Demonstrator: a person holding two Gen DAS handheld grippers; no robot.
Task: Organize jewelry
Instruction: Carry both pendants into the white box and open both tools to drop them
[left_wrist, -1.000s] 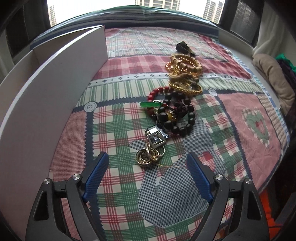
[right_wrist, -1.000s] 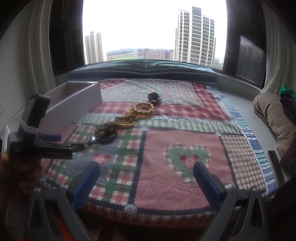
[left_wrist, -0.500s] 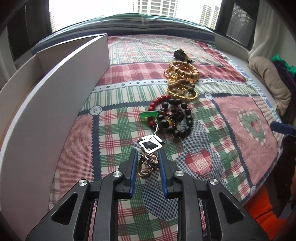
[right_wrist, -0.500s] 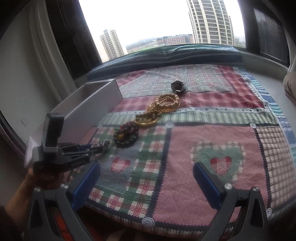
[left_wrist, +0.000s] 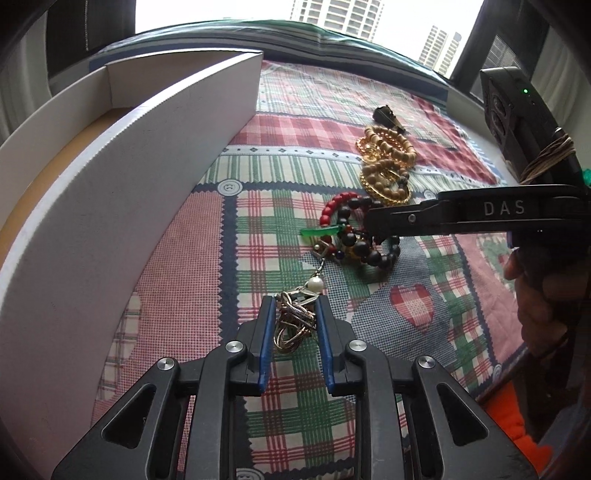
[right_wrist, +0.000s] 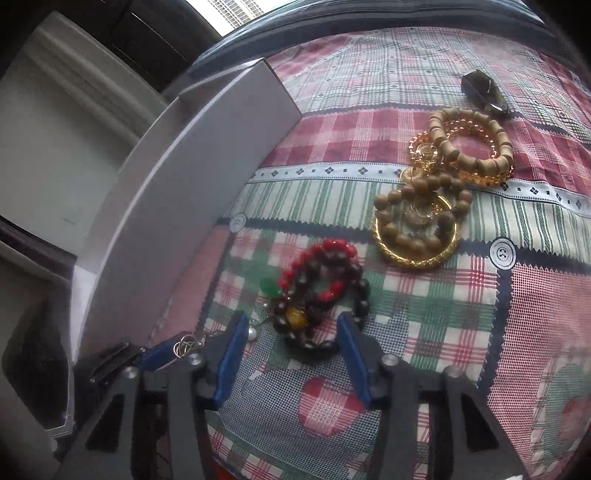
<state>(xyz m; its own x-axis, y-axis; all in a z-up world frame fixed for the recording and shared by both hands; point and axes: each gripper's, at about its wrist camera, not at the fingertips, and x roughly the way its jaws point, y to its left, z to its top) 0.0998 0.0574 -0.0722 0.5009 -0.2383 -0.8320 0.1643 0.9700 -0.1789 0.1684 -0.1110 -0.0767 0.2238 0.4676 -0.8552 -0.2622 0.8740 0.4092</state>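
We held a tangle of gilt rings at the near end of the jewelry row on the patchwork quilt.

Our left gripper (left_wrist: 294, 325) was clamped narrow on the ring cluster (left_wrist: 293, 326), its blue pads hiding both sides of it; a chain with a pearl (left_wrist: 315, 284) ran on toward the dark bead bracelet (right_wrist: 325, 306). Our right gripper (right_wrist: 291, 354), jaws just closing yet still apart, bracketed that bracelet without pressing it, and in the left view its black arm covered part of the beads. Whether the red beads (right_wrist: 325, 254) were a separate strand, we could not tell. Beyond lay the wooden bead bracelets (right_wrist: 472, 144), a gold bangle (right_wrist: 417, 254) and a dark faceted piece (right_wrist: 480, 88). The white box (left_wrist: 110, 206) stood just beside, its inside mostly cut off.
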